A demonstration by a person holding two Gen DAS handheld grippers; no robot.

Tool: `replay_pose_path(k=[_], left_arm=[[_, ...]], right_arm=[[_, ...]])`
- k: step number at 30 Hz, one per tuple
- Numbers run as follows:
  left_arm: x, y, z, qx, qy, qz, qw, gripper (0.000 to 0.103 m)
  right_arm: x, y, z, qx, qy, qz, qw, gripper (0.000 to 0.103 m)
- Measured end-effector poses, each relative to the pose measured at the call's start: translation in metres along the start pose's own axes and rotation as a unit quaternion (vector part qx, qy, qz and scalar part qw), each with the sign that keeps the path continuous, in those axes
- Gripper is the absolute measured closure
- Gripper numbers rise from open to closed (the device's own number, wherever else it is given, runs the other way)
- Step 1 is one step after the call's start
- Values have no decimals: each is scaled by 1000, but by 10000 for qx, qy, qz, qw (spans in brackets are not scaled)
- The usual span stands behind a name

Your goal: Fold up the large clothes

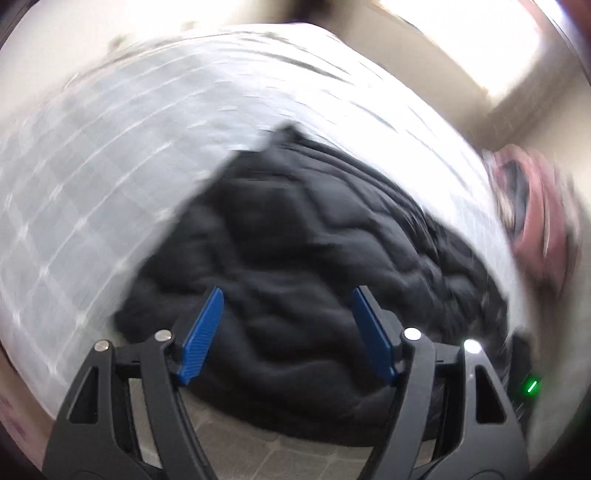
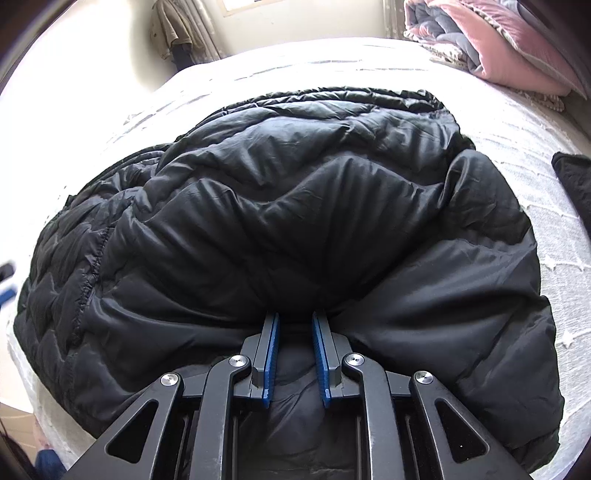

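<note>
A black quilted puffer jacket (image 2: 295, 206) lies bunched on a white bed (image 2: 509, 122). My right gripper (image 2: 294, 319) is shut on a fold of the jacket at its near edge, with fabric pinched between the blue pads (image 2: 269, 354). In the left wrist view, which is motion-blurred, the jacket (image 1: 295, 258) lies ahead. My left gripper (image 1: 288, 295) is open and empty, its blue pads (image 1: 201, 336) wide apart just above the jacket's near edge.
A folded pink and grey quilt (image 2: 498, 40) lies at the bed's far right corner; it also shows blurred in the left wrist view (image 1: 532, 214). A dark item (image 2: 576, 181) sits at the right edge of the bed. Clothes (image 2: 177, 29) hang by the window.
</note>
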State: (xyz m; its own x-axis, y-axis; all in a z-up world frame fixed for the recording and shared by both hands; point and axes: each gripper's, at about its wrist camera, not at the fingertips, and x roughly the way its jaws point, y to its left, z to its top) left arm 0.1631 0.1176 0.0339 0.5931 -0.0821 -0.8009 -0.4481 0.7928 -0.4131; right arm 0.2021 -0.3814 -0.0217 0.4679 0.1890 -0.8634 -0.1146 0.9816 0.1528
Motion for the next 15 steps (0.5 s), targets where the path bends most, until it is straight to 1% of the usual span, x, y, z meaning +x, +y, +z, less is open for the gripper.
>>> replay_pose_path(k=[1, 2, 4, 5, 7, 9, 10, 12, 13, 15], left_arm=[[-4, 20, -4, -381, -48, -70, 9992, 30], [-4, 34, -8, -585, -45, -142, 9982, 29], [6, 48, -19, -552, 139, -288, 9980, 29], [9, 53, -24, -559, 206, -329, 9977, 29], [4, 67, -34, -694, 65, -505, 9963, 29], [0, 75, -40, -862, 9, -715, 9937, 29], [-3, 76, -40, -920, 9, -811, 9925, 29], [-9, 84, -42, -915, -29, -987, 9909, 29], [-8, 83, -45, -920, -77, -979, 9909, 29], [-20, 95, -45, -1073, -339, -884, 9897, 29]], right_arm=[[-3, 3, 0, -72, -40, -92, 9999, 84], [-7, 7, -1, -146, -96, -175, 9997, 84], [-16, 17, -6, -262, -230, -371, 9987, 84], [-24, 21, -8, -271, -367, -412, 9981, 84], [-43, 32, -12, -341, -720, -345, 9962, 84], [-65, 52, -19, -622, -1181, -307, 9906, 84], [-72, 64, -22, -761, -1374, -220, 9873, 84], [-82, 88, -26, -947, -1571, 184, 9828, 86], [-84, 99, -26, -999, -1580, 333, 9818, 95], [-83, 126, -27, -1212, -1625, 462, 9781, 96]])
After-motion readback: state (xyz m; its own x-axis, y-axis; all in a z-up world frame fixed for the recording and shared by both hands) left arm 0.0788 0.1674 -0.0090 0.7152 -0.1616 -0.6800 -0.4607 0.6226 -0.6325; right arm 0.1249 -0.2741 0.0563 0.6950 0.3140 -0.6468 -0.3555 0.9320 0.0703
